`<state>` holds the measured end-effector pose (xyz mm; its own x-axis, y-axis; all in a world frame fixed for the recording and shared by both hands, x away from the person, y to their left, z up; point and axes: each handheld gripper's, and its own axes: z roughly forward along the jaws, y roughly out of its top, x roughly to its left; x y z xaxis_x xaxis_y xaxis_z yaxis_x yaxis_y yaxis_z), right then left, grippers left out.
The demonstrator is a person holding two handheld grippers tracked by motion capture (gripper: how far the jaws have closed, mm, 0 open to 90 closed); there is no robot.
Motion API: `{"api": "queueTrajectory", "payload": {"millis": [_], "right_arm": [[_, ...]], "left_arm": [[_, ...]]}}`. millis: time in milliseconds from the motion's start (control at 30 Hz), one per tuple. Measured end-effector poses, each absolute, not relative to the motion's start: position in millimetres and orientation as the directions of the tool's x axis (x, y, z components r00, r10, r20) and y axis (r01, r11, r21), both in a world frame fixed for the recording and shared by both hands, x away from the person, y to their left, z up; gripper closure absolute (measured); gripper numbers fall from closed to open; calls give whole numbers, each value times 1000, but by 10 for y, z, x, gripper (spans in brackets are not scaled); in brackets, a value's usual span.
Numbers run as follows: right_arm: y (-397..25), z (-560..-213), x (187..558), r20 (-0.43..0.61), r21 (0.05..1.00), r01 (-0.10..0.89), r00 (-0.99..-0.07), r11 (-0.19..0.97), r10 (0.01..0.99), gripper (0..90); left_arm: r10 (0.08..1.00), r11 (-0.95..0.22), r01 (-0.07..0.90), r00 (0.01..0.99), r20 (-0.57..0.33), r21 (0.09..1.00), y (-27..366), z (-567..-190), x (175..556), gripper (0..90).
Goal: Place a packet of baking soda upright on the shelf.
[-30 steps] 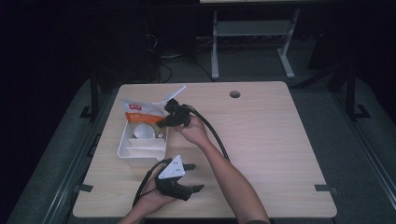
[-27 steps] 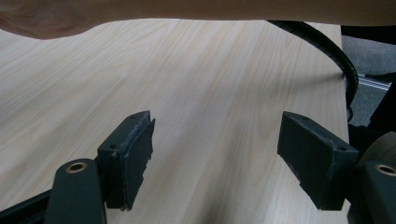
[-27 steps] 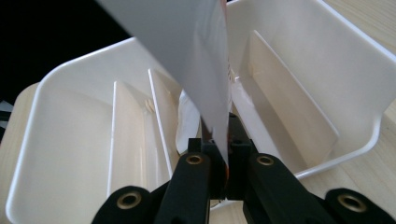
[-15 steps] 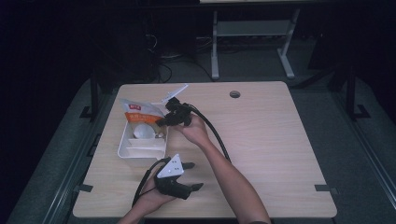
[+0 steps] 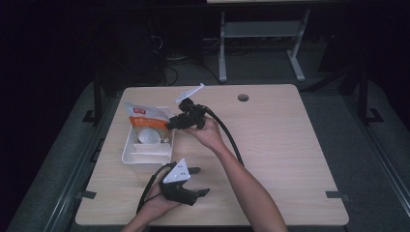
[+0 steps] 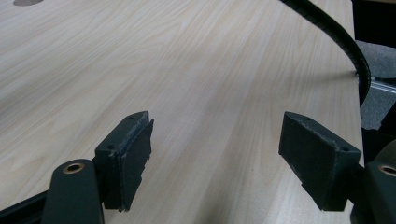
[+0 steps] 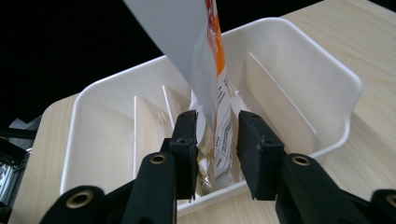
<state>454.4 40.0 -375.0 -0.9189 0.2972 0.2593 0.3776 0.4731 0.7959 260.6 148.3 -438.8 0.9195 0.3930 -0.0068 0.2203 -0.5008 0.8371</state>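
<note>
A light wooden worktop (image 5: 270, 145) is seen from above in a dark room, with a person's two forearms reaching in from the near edge. Toward the left side of the worktop sits a white plastic divided tray (image 5: 145, 155), its thin partitions forming several compartments. A white and orange packet (image 5: 145, 116) stands tilted in the far end of the tray, its top leaning up and away from the tray.

The right hand (image 5: 209, 133) holds the right gripper (image 5: 170, 124) at the tray's right rim, pointing left toward the packet. In the right gripper view, the two black jaws sit on either side of the packet's lower edge (image 7: 215, 135) with a narrow gap between them; the left jaw appears to touch the packet, but whether both jaws press it cannot be told. The packet's printed side with orange trim faces the right jaw, and the tray's white wall (image 7: 327, 79) curves behind it.

The left gripper (image 5: 198, 181) is held low over the near part of the worktop, in front of the tray, with a grey three-cornered plate (image 5: 176, 172) on top. In the left gripper view its jaws stand wide apart with only bare wood (image 6: 196, 79) between them, and a black ribbed cable (image 6: 345, 42) crosses the upper right corner.
</note>
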Motion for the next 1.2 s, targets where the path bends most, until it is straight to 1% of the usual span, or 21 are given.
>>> {"api": "queueTrajectory", "payload": {"millis": [267, 467, 533, 1033, 1200], "right_arm": [[182, -3665, 4524, 261, 806, 382, -915, 452, 309, 578], [53, -3652, 4501, 263, 804, 390, -910, 449, 319, 541], [-25, -3645, 4492, 255, 804, 386, -911, 452, 324, 509], [-353, -3580, 4435, 262, 812, 401, -900, 424, 350, 459], [-473, -3562, 4408, 249, 814, 399, -896, 423, 367, 445]], "left_arm": [[400, -504, 229, 917, -11, 833, 1481, -4397, 2623, 246], [406, -503, 237, 914, -14, 831, 1490, -4397, 2636, 243], [417, -492, 250, 909, -26, 834, 1511, -4393, 2652, 242], [431, -487, 257, 902, -26, 835, 1533, -4388, 2673, 237], [435, -486, 255, 900, -22, 836, 1540, -4384, 2676, 237]]}}
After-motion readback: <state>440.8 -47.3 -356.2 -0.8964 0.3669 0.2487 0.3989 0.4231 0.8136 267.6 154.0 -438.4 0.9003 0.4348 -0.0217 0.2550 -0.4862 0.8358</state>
